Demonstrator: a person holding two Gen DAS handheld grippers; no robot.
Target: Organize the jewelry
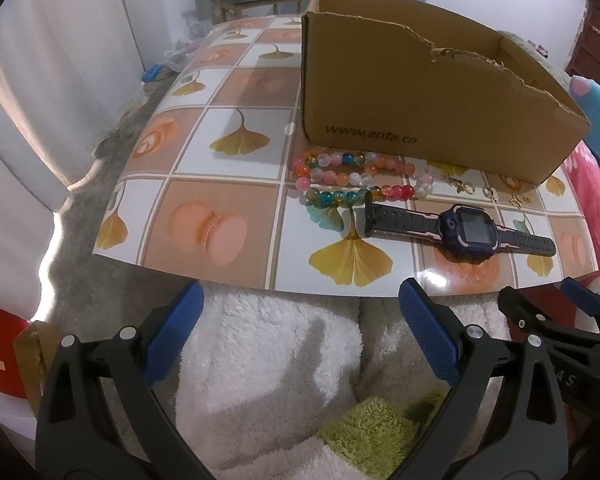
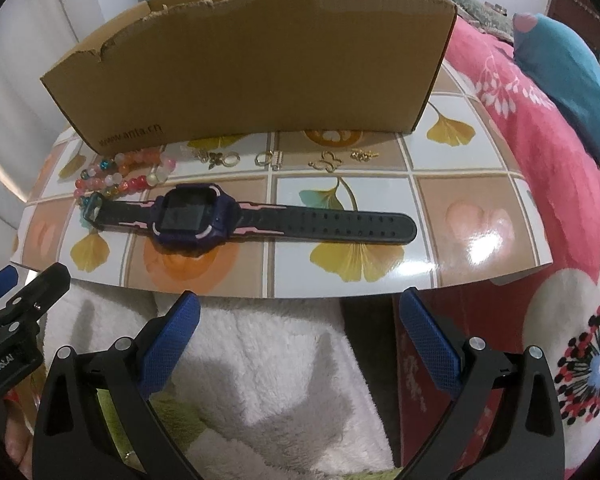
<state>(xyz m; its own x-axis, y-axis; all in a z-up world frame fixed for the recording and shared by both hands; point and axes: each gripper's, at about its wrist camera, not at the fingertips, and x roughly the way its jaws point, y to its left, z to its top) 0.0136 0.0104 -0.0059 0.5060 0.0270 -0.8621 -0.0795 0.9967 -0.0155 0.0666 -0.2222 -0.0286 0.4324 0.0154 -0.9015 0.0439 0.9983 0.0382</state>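
Both my grippers spread wide, empty, short of the table edge.

My left gripper (image 1: 300, 344) and right gripper (image 2: 300, 344) hang over a white fluffy blanket (image 2: 260, 380); past them on the tiled table (image 1: 220, 224) lies the watch (image 2: 192, 220), then bead bracelets (image 1: 340, 180) and small gold trinkets (image 2: 328, 162), then the cardboard box (image 2: 260, 72) behind.

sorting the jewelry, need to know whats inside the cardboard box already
Only the bare upper inner walls of the cardboard box show in the left wrist view; its torn front wall hides the floor, so any contents cannot be seen.
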